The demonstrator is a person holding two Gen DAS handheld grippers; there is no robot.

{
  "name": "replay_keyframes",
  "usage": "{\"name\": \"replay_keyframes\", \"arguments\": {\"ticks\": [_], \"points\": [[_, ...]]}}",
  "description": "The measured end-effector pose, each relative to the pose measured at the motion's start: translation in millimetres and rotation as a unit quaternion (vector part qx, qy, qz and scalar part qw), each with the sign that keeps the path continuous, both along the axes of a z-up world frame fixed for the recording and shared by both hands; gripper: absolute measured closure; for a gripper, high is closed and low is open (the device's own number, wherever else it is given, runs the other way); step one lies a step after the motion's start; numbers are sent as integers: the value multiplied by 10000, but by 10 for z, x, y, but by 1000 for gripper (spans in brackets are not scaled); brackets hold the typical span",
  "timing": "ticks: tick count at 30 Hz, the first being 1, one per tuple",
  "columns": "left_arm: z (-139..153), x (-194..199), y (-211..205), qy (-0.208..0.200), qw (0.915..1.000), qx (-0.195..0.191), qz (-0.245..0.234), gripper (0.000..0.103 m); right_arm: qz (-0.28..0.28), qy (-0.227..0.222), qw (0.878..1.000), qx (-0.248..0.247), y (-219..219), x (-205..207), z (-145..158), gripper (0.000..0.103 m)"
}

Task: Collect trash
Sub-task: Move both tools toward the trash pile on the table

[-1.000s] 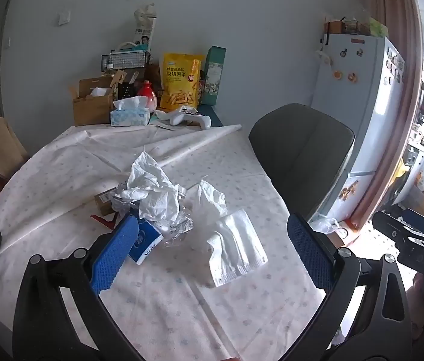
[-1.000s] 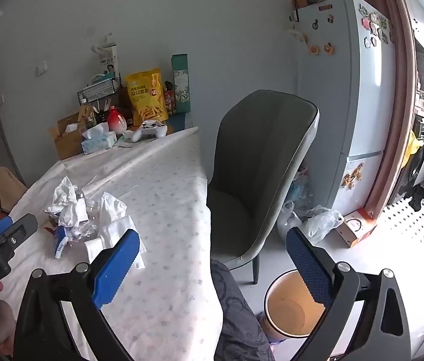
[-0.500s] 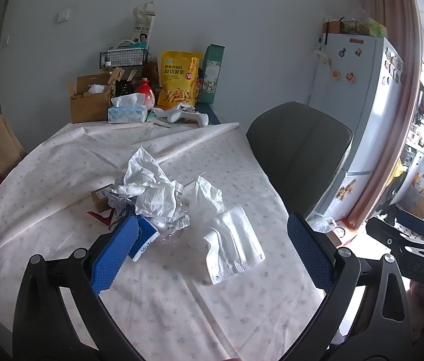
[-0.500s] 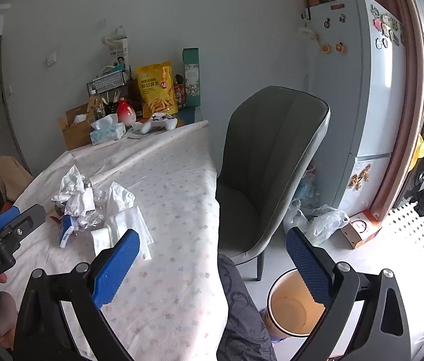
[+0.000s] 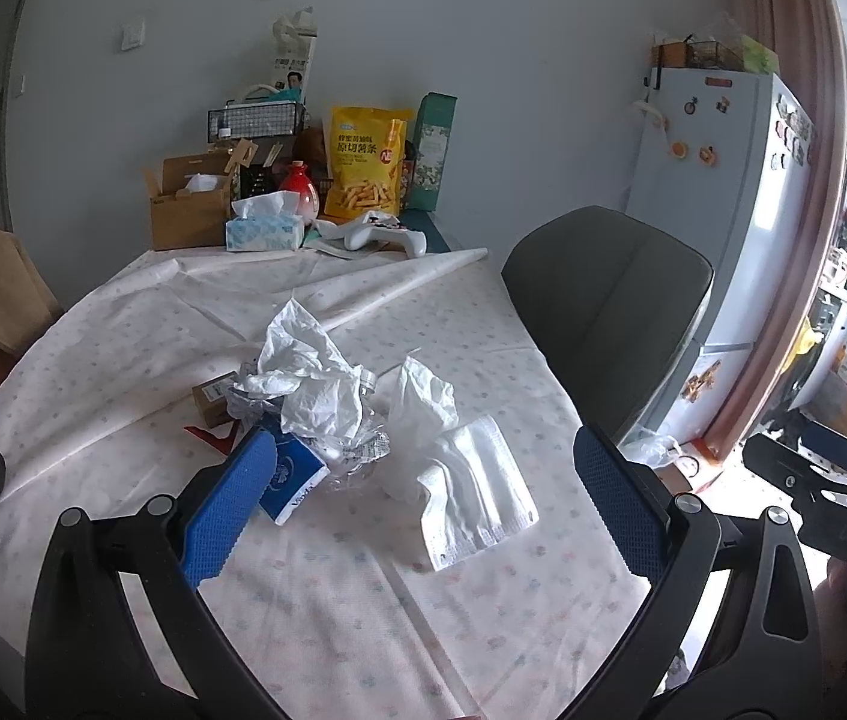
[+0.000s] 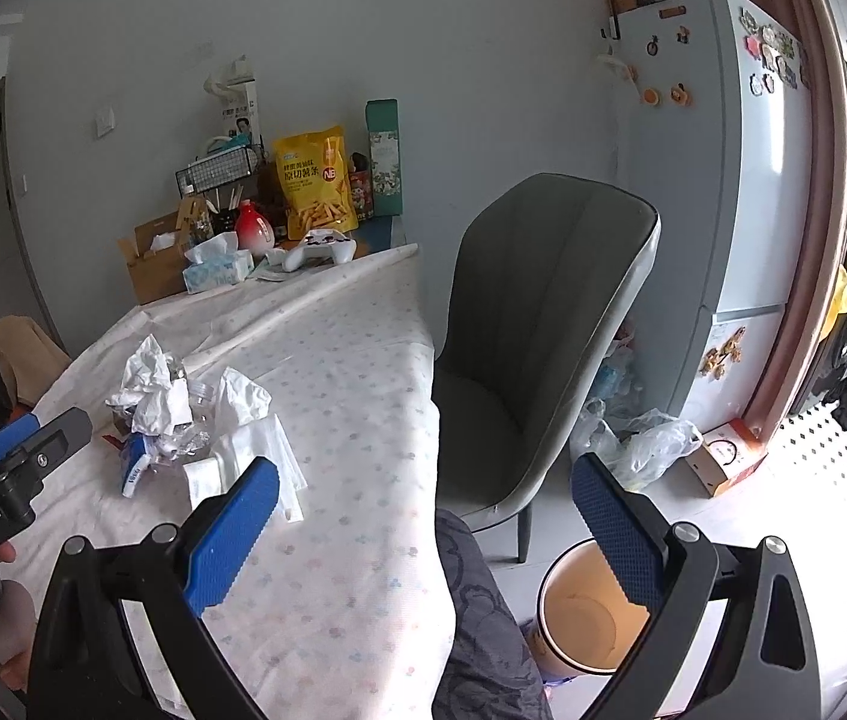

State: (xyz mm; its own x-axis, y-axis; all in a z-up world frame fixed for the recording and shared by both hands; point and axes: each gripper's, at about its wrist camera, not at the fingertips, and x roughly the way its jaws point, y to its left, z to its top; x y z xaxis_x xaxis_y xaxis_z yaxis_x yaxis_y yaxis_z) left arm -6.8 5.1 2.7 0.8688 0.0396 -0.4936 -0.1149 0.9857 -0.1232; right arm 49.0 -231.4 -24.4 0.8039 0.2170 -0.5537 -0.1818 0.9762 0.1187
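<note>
My left gripper (image 5: 423, 495) is wide apart and holding nothing, hovering over the table (image 5: 363, 600). The trash pile (image 5: 315, 396) sits just ahead of its left finger: crumpled white paper, a blue wrapper (image 5: 294, 474) and some clear plastic, with a folded white napkin (image 5: 471, 492) right between the fingers, further out. My right gripper (image 6: 423, 528) is spread open too, empty, off the table's edge. The bin (image 6: 579, 612) is on the floor just below its right finger, grey chair (image 6: 543, 312) straight ahead.
</note>
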Motion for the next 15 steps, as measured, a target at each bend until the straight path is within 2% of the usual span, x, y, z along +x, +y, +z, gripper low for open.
{"name": "replay_keyframes", "arguments": {"ticks": [15], "points": [[32, -42, 52, -63, 10000, -40, 63, 5, 52, 17, 9998, 168, -4, -11, -5, 7]]}}
